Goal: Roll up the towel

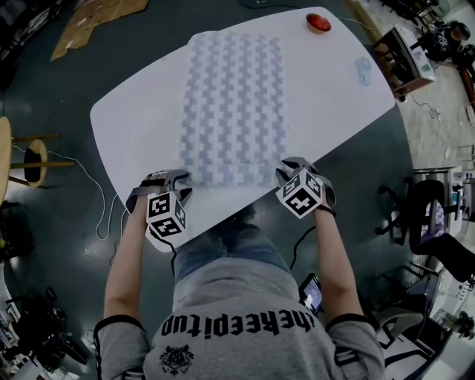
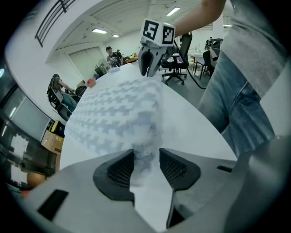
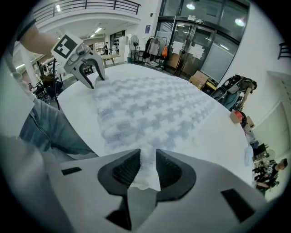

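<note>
In the head view the towel (image 1: pixel 234 104) lies flat along the white table (image 1: pixel 141 126), with its near edge at the left gripper (image 1: pixel 169 179) and the right gripper (image 1: pixel 295 171).

Left gripper view: the jaws stand apart and the towel's corner sits loosely between them, not pressed.

Right gripper view: the gap is narrower, and the towel's bunched edge fills it, touching both pads.

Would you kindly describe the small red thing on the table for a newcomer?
Start at the white table; the checked towel lies along it. Beyond the towel's far right corner sits the round red object, the only red thing there.
</note>
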`<state>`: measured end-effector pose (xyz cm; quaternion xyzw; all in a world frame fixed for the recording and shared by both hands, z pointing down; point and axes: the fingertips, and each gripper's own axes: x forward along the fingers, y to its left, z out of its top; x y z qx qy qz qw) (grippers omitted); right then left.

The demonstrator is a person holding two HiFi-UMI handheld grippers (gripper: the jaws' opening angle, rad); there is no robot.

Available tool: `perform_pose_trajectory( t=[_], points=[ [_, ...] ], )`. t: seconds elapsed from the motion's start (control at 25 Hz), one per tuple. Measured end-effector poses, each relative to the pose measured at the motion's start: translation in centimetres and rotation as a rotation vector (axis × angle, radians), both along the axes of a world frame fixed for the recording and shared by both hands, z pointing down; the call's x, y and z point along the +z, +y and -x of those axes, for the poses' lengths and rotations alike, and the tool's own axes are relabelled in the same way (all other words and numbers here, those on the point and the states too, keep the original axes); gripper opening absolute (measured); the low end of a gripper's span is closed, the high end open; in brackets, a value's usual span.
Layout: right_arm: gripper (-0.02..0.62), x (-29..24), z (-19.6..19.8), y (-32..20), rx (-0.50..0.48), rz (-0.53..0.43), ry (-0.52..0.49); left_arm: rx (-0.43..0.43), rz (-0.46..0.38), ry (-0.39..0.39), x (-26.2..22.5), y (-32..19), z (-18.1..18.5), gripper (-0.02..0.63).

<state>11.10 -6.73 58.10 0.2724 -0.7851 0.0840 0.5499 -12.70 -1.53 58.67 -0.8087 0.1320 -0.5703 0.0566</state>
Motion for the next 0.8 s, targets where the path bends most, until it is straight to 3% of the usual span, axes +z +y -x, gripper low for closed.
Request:
perform_pose_trajectory(
  t=[0.24,0.4,0.56,0.8],
  points=[
    [0.107,-3.9,-0.3,0.6,0.009,-0.080,-0.075,-0.046,-0.047,-0.019,0.9,-1.3,-0.2,0.167],
    [0.121,-5.3,2.1,3.4,-0.106,-0.096,-0.116,-0.062,-0.045,-0.027,1.1,-1.7,0.0,0.153],
    [0.164,-1.6,2.6,5.5,-0.226,-0.063,0.006,-0.064,-0.035,-0.027,1.3,-1.7,-0.1,0.153],
    [0.175,1.9,1.5,3.6,-0.224,-0.101,0.145,-0.069,-0.025,-0.019,1.5,-1.8,0.0,0.152]
  ],
)
